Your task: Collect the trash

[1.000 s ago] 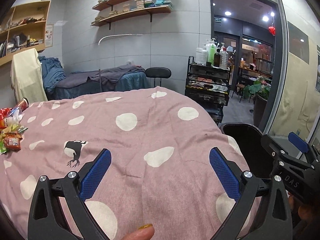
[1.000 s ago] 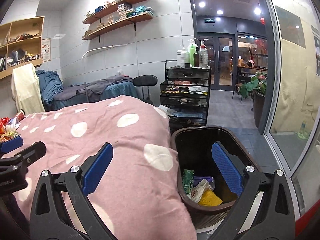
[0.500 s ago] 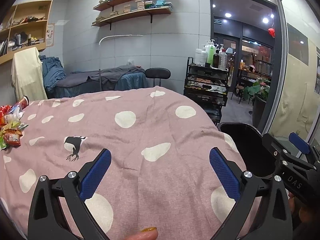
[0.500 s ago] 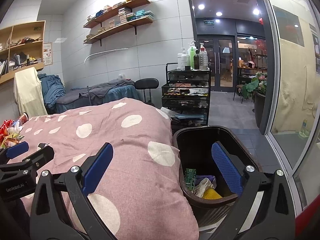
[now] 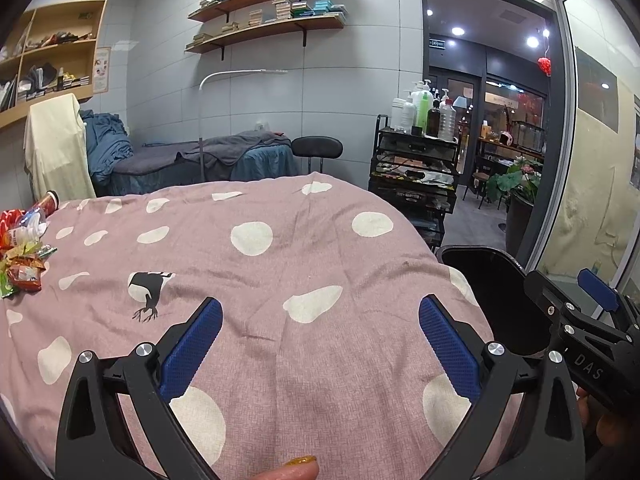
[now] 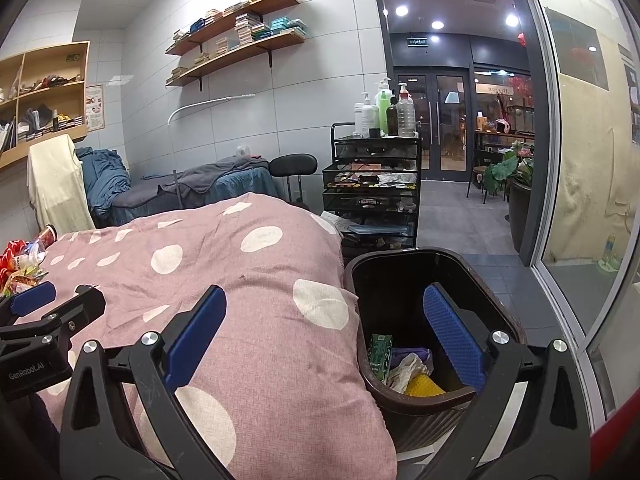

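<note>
A heap of snack wrappers [image 5: 22, 256] and a red can [image 5: 49, 201] lie at the far left of the pink polka-dot quilt [image 5: 260, 280]; the same wrappers [image 6: 20, 264] show in the right wrist view. My left gripper [image 5: 318, 330] hovers open over the quilt's middle, nothing between its fingers. My right gripper [image 6: 324, 324] is open at the bed's right edge, one blue pad over the dark bin [image 6: 500, 312]. The bin holds a green packet [image 6: 379, 354], crumpled paper and a yellow piece [image 6: 420, 387]. The bin [image 5: 480, 264] also shows right of the left gripper.
A black cart [image 6: 372, 188] with bottles on top stands beyond the bed's far right corner. A stool [image 6: 293, 164] and a second bed [image 6: 208, 184] sit behind. A glass partition [image 6: 580, 160] runs along the right. A fingertip [image 5: 294, 469] shows at the bottom edge.
Both grippers have drawn back and up slightly, so more of the quilt and the bin's contents show. Both stay open and empty.
</note>
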A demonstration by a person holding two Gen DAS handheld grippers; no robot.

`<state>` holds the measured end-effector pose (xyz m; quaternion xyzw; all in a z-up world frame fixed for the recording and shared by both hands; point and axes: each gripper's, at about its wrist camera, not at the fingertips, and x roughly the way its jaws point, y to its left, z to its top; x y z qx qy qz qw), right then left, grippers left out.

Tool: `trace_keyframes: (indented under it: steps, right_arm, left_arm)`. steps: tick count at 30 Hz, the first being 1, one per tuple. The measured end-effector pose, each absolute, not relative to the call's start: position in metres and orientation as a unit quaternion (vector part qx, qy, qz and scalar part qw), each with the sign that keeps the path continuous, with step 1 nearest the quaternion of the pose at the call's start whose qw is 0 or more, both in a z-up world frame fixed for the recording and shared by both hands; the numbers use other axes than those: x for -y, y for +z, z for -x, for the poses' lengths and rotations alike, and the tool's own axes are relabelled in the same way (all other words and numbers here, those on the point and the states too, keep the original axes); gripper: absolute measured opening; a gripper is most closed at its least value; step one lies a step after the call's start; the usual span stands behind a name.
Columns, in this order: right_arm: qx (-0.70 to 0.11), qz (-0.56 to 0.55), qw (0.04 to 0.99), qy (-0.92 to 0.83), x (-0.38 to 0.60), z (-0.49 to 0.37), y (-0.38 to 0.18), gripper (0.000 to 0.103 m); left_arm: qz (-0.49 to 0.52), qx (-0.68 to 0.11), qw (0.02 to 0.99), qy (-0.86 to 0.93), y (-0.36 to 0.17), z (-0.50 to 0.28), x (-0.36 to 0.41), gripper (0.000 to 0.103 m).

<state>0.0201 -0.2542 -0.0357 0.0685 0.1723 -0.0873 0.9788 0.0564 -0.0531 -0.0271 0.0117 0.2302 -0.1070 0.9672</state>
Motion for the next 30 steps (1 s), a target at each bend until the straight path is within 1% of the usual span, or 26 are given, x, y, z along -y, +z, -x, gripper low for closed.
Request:
trace_keyframes:
  steps: [30]
  right_arm:
    - [-0.177,-0.071,0.978,-0.088,0.2555,-0.0219,-0.0400,0.097]
  left_arm:
    - [-0.015,-0.227,0.967,-0.111,-0.0265,-0.0563,0.0524,0.098]
